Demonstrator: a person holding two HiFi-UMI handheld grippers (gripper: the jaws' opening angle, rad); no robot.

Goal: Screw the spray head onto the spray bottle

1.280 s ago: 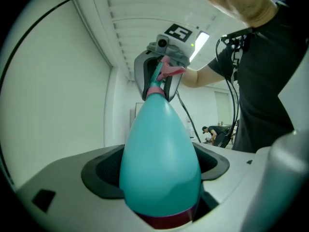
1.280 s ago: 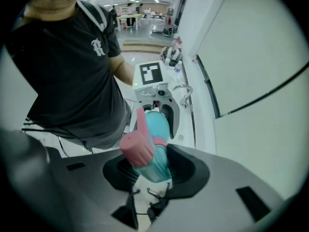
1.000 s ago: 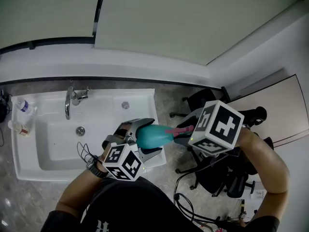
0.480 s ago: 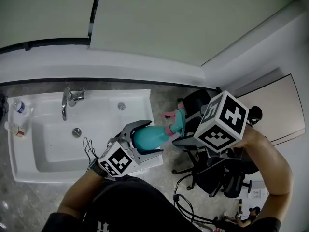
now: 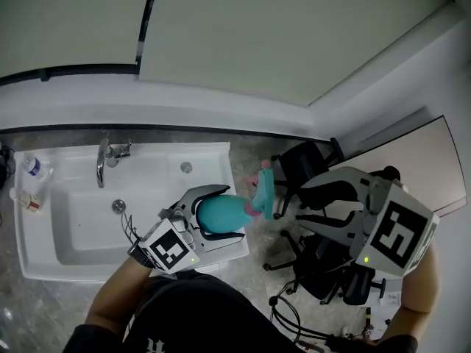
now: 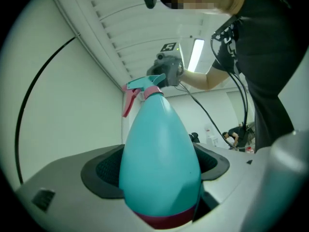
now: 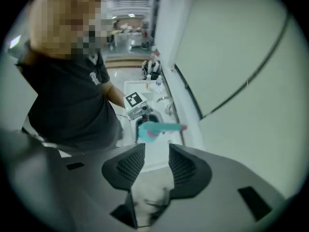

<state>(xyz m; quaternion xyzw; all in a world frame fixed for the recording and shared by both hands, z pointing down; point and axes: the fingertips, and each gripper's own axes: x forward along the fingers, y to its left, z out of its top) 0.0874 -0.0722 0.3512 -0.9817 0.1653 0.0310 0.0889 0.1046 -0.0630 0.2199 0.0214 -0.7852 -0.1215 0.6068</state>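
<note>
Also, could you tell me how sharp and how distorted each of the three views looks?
Head view: evenly lit, fairly sharp, the dark wall seam bowed by the wide lens. Left gripper view: the spray bottle looms large and slightly soft, and a ceiling light glares behind it. Right gripper view: black rounded corners, soft throughout, that bottle small.

Spray bottle (image 5: 215,215) teal, dark pink band at base. Spray head (image 5: 263,190) teal, with pink trigger and collar. Left gripper (image 5: 232,212) and right gripper (image 5: 309,206) light grey with black pads; their cubes have black-and-white square markers. Sink (image 5: 44,223) white, faucet (image 5: 101,164) silver. Counter (image 5: 254,149) grey, possibly speckled. Office chairs (image 5: 302,164) black. Shirt (image 5: 184,307) black.
</note>
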